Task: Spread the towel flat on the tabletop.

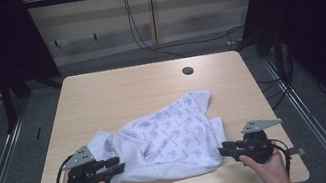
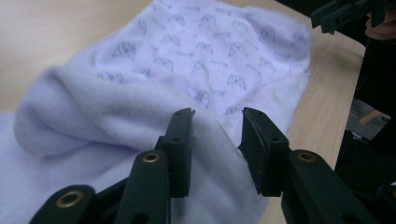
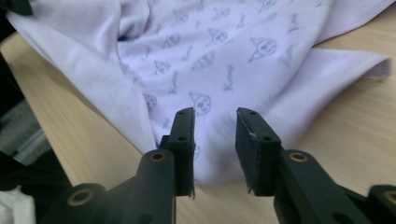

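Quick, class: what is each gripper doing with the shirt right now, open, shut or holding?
Left gripper: open, jaws either side of a fold of the white shirt, not pressing it.
Right gripper: open over the shirt's edge, holding nothing.

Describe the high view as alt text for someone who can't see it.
A white patterned garment lies crumpled on a wooden table. A person's hands hold the left gripper and right gripper at its near corners, jaws open.

No writing could be read. The cloth (image 3: 219, 51) lying just ahead of the right claw (image 3: 215, 116) bore a repeated grey print of small figures with tiny script-like marks beside them, too blurred to make out.
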`<state>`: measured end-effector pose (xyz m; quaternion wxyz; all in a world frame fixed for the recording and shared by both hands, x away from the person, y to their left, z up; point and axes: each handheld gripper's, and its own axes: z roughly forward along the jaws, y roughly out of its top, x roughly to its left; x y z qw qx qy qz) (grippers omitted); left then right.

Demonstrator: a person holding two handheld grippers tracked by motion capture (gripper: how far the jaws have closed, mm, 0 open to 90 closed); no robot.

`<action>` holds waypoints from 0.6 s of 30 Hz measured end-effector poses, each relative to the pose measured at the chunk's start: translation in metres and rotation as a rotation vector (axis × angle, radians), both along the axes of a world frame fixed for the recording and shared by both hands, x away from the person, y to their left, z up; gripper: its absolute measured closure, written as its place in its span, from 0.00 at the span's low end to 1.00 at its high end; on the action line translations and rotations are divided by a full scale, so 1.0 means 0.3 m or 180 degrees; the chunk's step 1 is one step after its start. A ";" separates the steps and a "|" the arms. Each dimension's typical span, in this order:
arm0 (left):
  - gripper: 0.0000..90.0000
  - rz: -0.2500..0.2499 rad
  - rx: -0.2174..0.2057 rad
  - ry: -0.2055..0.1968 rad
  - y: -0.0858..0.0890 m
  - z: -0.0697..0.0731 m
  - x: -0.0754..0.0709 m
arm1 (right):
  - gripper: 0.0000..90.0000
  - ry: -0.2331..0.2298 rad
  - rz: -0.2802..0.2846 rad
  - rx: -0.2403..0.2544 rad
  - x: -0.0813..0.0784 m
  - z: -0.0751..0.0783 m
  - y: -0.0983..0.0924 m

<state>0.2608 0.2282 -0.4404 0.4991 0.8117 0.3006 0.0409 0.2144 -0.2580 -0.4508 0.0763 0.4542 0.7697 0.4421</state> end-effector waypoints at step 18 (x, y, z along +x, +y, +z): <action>0.72 0.0002 0.0736 0.0370 -0.074 -0.182 0.282 | 0.61 0.0176 -0.0265 -0.0506 0.442 -0.146 -0.056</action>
